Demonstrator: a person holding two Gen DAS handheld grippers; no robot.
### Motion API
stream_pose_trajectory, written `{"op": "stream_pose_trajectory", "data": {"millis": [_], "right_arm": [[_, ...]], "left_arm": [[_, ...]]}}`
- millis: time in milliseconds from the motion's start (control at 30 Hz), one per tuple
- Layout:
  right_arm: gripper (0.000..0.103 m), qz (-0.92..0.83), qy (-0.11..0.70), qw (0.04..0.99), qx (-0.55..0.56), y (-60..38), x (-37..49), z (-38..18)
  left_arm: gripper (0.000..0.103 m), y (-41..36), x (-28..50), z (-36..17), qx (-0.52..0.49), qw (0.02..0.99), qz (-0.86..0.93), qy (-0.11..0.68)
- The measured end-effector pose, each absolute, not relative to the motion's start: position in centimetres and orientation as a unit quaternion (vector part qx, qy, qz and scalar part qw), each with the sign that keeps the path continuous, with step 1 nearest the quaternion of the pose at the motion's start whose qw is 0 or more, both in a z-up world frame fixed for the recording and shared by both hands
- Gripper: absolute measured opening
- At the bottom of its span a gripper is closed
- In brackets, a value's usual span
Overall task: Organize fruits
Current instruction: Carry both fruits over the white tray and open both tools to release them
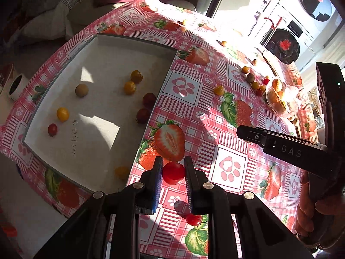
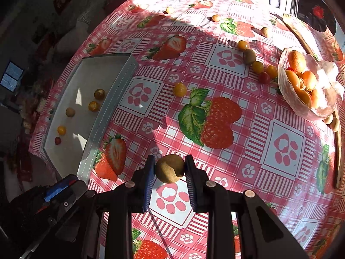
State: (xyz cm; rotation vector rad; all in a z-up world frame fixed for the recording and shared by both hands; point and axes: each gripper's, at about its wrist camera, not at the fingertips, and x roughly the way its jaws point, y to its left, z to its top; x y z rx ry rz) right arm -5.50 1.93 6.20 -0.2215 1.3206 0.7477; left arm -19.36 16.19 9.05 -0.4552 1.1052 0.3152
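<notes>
My left gripper point(image 1: 173, 166) is shut on a red cherry tomato point(image 1: 173, 172), held above the tablecloth just right of the white tray point(image 1: 64, 82). The tray holds several small fruits: yellow, red, dark and brown ones. Another red tomato point(image 1: 193, 219) lies on the cloth below the gripper. My right gripper point(image 2: 170, 165) is shut on a brown round fruit point(image 2: 170, 168), above the cloth to the right of the tray point(image 2: 90, 73). The right gripper also shows in the left wrist view point(image 1: 280, 142). Loose fruits point(image 2: 256, 64) lie in a row on the far cloth, and one yellow tomato point(image 2: 179, 89) lies alone.
A glass bowl point(image 2: 323, 110) with orange fruits stands at the right, next to a wooden spoon point(image 2: 299, 32). The table has a pink strawberry-print cloth point(image 2: 215, 118). Washing machines point(image 1: 286, 43) stand beyond the table. A sofa point(image 1: 54, 17) is at the far left.
</notes>
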Motion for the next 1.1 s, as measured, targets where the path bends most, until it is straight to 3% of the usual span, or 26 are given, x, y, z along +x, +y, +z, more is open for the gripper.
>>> {"op": "stream_pose_trajectory", "data": {"millis": [533,1100], "right_arm": [[0.030,0.365,0.610,0.699,-0.081,14.9,-10.5,6.5],[0.030,0.347,0.645,0.669,-0.130,20.8,-10.8,1.0]], "left_arm": [[0.021,29.3,-22.2,5.7,-0.174,0.800,0.184,0.543],[0.021,30.2,-21.5,2.7,-0.173,0.786,0.172,0.567]]}}
